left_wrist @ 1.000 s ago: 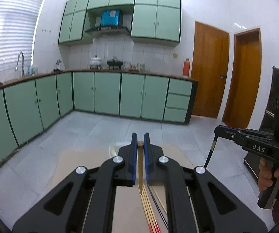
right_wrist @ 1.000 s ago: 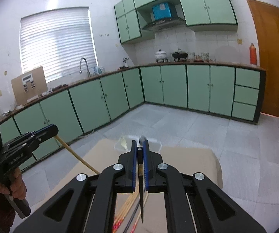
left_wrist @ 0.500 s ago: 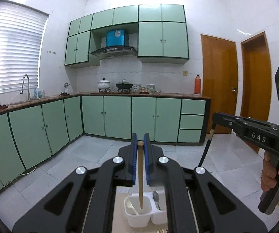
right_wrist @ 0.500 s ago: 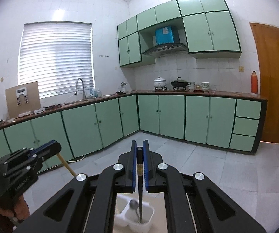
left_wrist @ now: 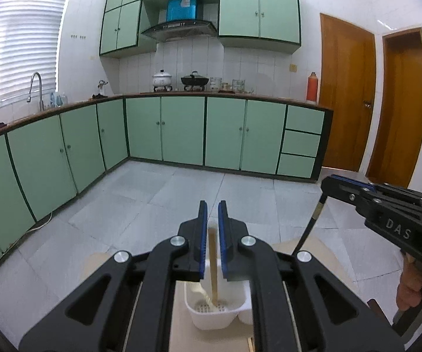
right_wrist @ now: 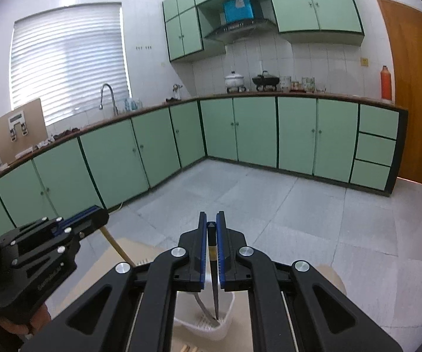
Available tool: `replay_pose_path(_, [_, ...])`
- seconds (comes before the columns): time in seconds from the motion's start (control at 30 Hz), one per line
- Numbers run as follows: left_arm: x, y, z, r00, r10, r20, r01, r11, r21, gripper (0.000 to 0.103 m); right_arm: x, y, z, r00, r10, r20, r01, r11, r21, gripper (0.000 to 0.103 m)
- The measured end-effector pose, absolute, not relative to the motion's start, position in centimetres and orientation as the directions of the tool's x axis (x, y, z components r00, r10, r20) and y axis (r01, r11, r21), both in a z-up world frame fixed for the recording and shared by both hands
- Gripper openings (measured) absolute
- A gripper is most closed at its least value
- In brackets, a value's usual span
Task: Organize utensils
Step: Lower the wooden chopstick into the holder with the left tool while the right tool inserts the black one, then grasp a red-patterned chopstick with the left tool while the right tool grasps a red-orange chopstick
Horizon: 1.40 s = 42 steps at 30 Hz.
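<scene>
In the left wrist view my left gripper (left_wrist: 212, 228) is shut on a wooden chopstick (left_wrist: 213, 267) that hangs down into the left compartment of a white utensil holder (left_wrist: 215, 316). A pale spoon stands in that compartment too. In the right wrist view my right gripper (right_wrist: 211, 234) is shut on a black chopstick (right_wrist: 214, 287) whose tip is inside the holder's other compartment (right_wrist: 211, 327), beside a metal spoon (right_wrist: 202, 306). Each gripper shows in the other's view: the right one (left_wrist: 346, 187) at the right, the left one (right_wrist: 87, 220) at the left.
The holder stands on a light wooden table (left_wrist: 181, 331). Tips of more chopsticks (right_wrist: 188, 348) lie on the table near the bottom edge. Green kitchen cabinets (left_wrist: 181, 132) and a tiled floor lie beyond. Wooden doors (left_wrist: 346, 96) are at the right.
Both grippers have swung their chopsticks upright and lowered them from above the table into the holder. The chopstick tips now sit deeper in the compartments than half a second ago.
</scene>
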State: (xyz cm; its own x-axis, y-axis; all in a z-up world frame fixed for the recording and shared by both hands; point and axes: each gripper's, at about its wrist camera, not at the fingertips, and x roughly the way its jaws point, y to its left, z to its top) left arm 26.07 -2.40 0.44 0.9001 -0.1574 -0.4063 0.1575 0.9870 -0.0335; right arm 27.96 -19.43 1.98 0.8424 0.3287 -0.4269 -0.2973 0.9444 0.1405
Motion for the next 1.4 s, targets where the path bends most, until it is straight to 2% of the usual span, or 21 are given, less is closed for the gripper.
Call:
replay_pose_path(0.07, [25.6, -2.1, 0.3, 0.901, -0.155, -0.406, 0.154, 0.987, -0.034, 0.026, 27.4, -19.7, 1.8, 0.845, 0.324, -0.426, -0.291, 0.946, 0.142, 0.011])
replay_pose_path(0.2, [24.0, -1.5, 0.7, 0.91, -0.154, -0.384, 0.157, 0.987, -0.024, 0.04, 25.8, -21.0, 2.2, 0.859, 0.307, -0.409, -0.268, 0.951, 0.153, 0.04])
replay_pose_path(0.27, [22.3, -1.2, 1.0, 0.92, -0.151, -0.361, 0.158, 0.987, -0.011, 0.051, 24.3, -21.7, 2.4, 0.872, 0.293, -0.392, -0.255, 0.956, 0.149, 0.044])
replay_pose_path(0.33, [20.9, -1.1, 1.1, 0.926, -0.147, -0.348, 0.155, 0.988, -0.005, 0.056, 22.5, -22.6, 2.4, 0.884, 0.276, -0.378, -0.234, 0.96, 0.155, 0.053])
replay_pose_path(0.57, [14.4, -0.8, -1.3, 0.93, -0.129, -0.344, 0.139, 0.99, 0.006, 0.065, 15.8, -24.7, -0.9, 0.898, 0.22, -0.381, -0.169, 0.972, 0.162, 0.068])
replay_pose_path(0.9, [7.5, -0.5, -9.1, 0.858, -0.124, -0.498, 0.142, 0.99, -0.003, 0.065, 7.5, -23.6, -9.9, 0.816, 0.198, -0.543, -0.136, 0.979, 0.152, 0.069])
replay_pose_path(1.07, [5.7, -0.1, -12.3, 0.823, -0.109, -0.557, 0.137, 0.99, 0.009, 0.065, 4.7, -22.3, -12.9, 0.786, 0.183, -0.59, -0.129, 0.983, 0.133, 0.068])
replay_pose_path(1.23, [4.0, 0.0, -14.6, 0.804, -0.095, -0.587, 0.129, 0.992, 0.016, 0.065, 3.1, -21.5, -14.5, 0.785, 0.166, -0.596, -0.11, 0.986, 0.129, 0.059])
replay_pose_path(1.4, [2.4, -0.7, -16.1, 0.816, -0.074, -0.574, 0.114, 0.993, 0.033, 0.061, 1.9, -20.4, -15.8, 0.78, 0.173, -0.601, -0.121, 0.985, 0.126, 0.049])
